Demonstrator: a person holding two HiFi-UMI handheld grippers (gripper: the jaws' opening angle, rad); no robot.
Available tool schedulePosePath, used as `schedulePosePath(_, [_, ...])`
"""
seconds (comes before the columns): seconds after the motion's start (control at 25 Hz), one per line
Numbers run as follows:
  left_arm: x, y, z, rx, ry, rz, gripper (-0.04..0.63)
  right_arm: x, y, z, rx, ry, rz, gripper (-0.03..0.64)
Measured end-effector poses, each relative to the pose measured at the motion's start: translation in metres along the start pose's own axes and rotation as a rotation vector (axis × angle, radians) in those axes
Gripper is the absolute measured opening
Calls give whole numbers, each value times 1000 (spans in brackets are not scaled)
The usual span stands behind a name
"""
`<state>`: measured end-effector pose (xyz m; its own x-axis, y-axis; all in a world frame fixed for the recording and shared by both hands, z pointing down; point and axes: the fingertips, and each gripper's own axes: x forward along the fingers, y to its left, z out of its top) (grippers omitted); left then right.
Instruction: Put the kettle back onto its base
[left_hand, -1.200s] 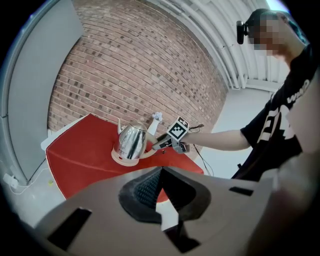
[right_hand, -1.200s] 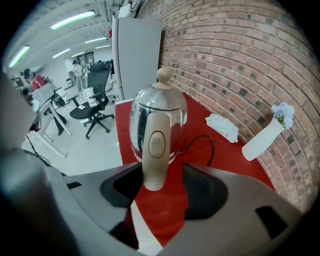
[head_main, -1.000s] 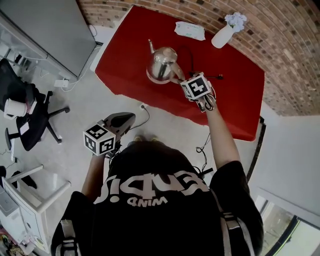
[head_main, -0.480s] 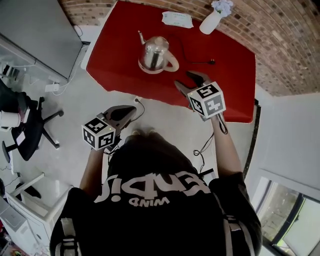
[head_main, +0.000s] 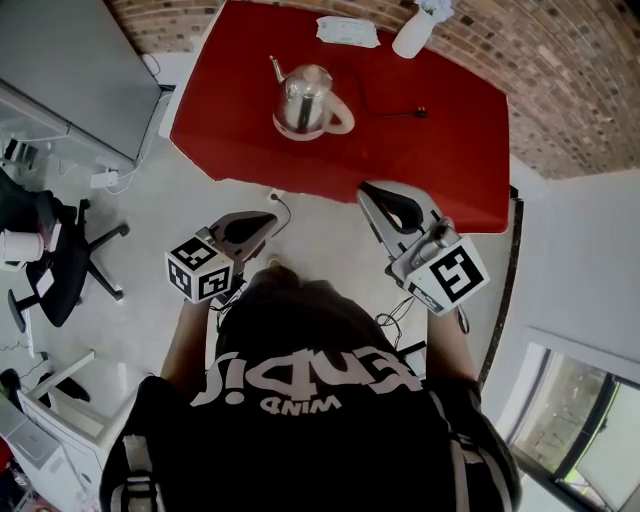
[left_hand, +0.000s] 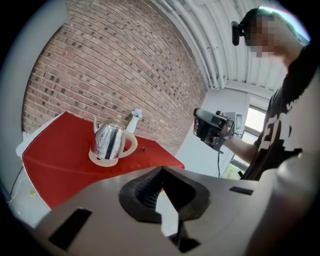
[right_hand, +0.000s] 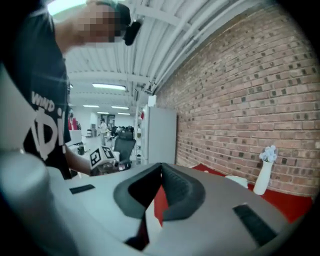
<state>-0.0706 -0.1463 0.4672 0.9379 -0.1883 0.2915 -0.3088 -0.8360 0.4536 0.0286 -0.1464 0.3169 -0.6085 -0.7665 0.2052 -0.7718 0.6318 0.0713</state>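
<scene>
kettle (head_main: 303, 97), steel with a cream handle, sits on its base (left_hand: 103, 160) on the red table (head_main: 440, 160), towards the far side and well apart from both grippers. in the head view the kettle's body hides most of the base; only the left gripper view shows the cream rim under it. a black cord (head_main: 385, 113) runs from behind the kettle across the red top to a plug; where it meets the base is hidden. the white vase (head_main: 411, 38) at the far edge is cut off by the top of the head view, its flowers barely showing. a flat white packet (head_main: 347, 32) lies near it, its print too small to read. left gripper (left_hand: 161, 171) is held off the table's near edge, over the floor, jaws clenched tip to tip with nothing between them. right gripper (right_hand: 161, 167) is likewise clenched and empty, at the table's near edge. the person (head_main: 310, 400) fills the lower head view, and the hands on the grippers cannot be made out.
</scene>
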Motion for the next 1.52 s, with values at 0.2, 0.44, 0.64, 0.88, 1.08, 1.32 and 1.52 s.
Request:
schedulePosePath(0.2, [3, -16, 3, 16, -17, 3, 9, -34, 40, 1, 70, -98, 108, 21])
schedulePosePath(0.44, [12, -47, -3, 43, -19, 2, 9, -75, 77, -35, 164, -68, 123, 21])
schedulePosePath(0.64, [23, -70, -15, 52, -2, 1, 9, -104, 94, -52, 204, -47, 135, 21])
schedulePosePath(0.88, [30, -103, -19, 61, -15, 20, 9, -134, 108, -62, 201, -57, 194, 21])
schedulePosePath(1.08, [29, -137, -25, 67, -34, 20, 9, -163, 120, -71, 232, -77, 207, 21])
schedulePosePath(1.32, [24, -185, -35, 70, -63, -1, 9, -193, 137, -79, 259, -75, 262, 21])
schedulePosePath(1.52, [19, -224, -48, 82, -56, -31, 9, -209, 146, -79, 328, -110, 310, 21])
